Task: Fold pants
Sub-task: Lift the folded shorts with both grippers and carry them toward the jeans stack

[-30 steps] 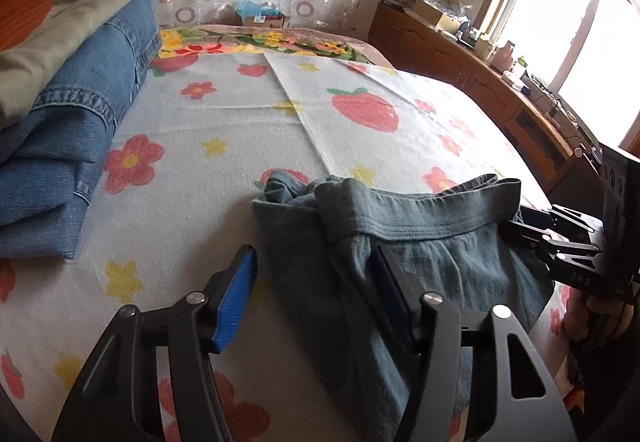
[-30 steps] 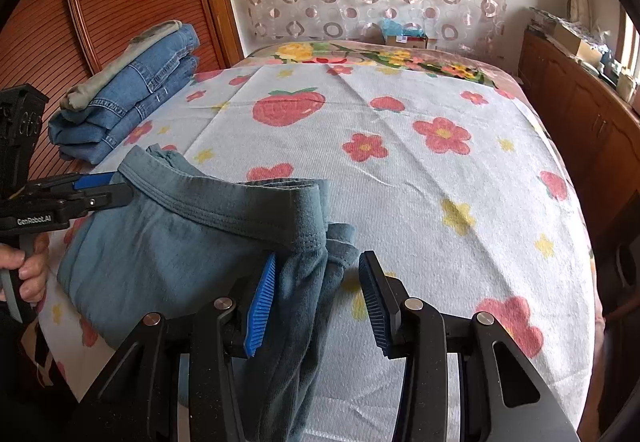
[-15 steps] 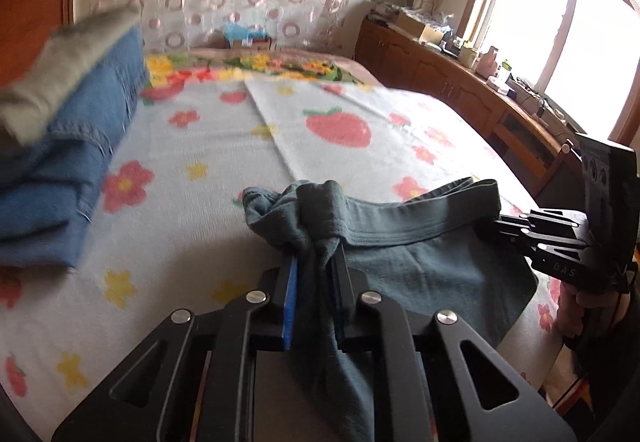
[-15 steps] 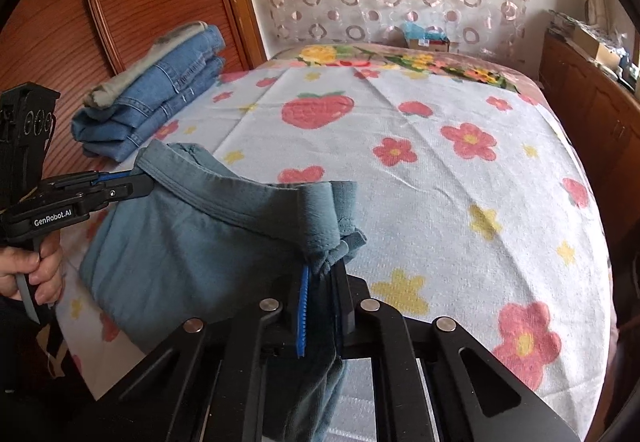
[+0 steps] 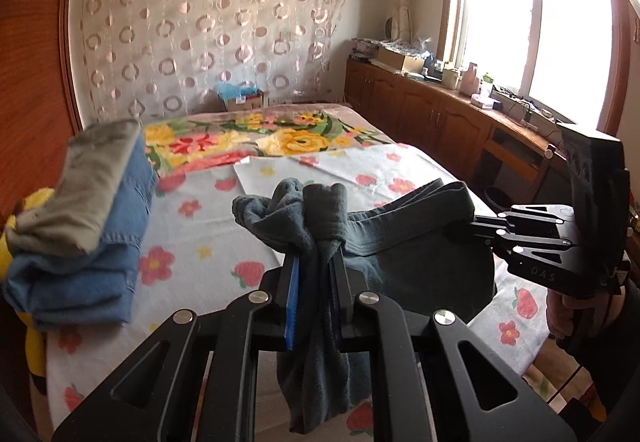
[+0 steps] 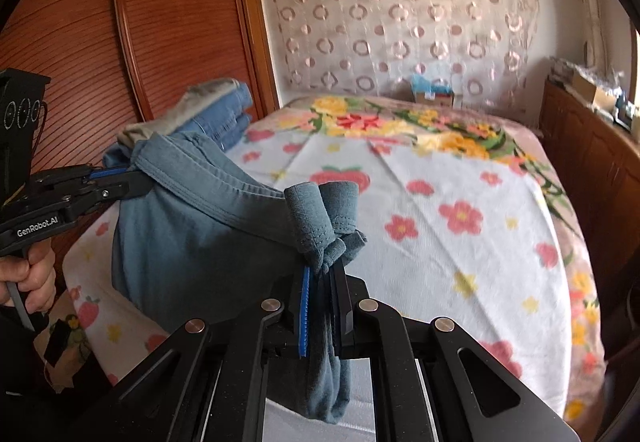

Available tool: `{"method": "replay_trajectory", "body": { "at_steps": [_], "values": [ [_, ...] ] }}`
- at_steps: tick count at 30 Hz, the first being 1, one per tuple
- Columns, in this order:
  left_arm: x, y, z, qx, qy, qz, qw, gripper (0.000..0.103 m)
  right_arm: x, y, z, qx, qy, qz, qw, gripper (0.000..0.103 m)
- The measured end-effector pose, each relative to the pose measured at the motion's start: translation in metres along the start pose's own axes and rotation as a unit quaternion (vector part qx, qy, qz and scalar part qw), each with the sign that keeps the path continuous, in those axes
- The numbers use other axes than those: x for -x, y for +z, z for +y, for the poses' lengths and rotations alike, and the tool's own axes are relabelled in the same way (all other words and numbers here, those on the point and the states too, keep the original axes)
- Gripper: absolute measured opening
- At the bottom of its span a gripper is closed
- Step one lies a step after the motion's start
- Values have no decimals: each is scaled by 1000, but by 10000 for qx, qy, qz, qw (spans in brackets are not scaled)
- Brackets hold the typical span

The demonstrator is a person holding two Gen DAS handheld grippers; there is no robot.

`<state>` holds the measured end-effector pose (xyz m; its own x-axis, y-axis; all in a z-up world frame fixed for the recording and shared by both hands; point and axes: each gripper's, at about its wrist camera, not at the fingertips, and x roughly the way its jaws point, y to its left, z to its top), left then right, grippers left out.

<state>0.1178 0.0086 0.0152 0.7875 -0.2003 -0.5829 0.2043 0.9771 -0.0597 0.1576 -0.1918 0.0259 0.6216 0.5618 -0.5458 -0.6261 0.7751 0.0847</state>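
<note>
The grey-blue pants [image 5: 420, 254] [image 6: 188, 238] hang lifted above the near end of the bed, waistband stretched between the two grippers. My left gripper [image 5: 316, 254] is shut on a bunched corner of the waistband, with cloth bulging above its pads and hanging below. My right gripper [image 6: 324, 274] is shut on the opposite bunched corner in the same way. Each gripper shows in the other's view: the right gripper [image 5: 476, 220] at the right edge, the left gripper [image 6: 140, 178] at the left, held by a hand [image 6: 28, 278].
A stack of folded jeans with a grey garment on top [image 5: 84, 226] [image 6: 204, 118] lies along the bed's left side. The bed [image 6: 460, 210] has a flower and strawberry cover. Wooden cabinets [image 5: 440, 122] run along the right, a wooden panel [image 6: 80, 42] along the left.
Both grippers went from open around the waistband to shut on its corners, then rose, lifting the pants off the bed.
</note>
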Motion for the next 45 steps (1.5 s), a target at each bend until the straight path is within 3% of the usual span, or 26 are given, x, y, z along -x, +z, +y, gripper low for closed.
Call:
{"method": "replay_trajectory", "body": {
  "at_steps": [8,17,38,45],
  "values": [
    [21,16,1,-78,66,-303,9995,14,23,17,7,231,-90,-330,9991,8],
    [39,34,16,-72,274,-585,9979,14,23,44,18,581,-117,-576,9966,8],
    [37,61,81,163,717,-745,9945,14,-53,96,9,936,275,-784,9921,8],
    [34,80,102,175,922,-804,9923,14,-88,130,3,1266,349,-785,9882,8]
  ]
}}
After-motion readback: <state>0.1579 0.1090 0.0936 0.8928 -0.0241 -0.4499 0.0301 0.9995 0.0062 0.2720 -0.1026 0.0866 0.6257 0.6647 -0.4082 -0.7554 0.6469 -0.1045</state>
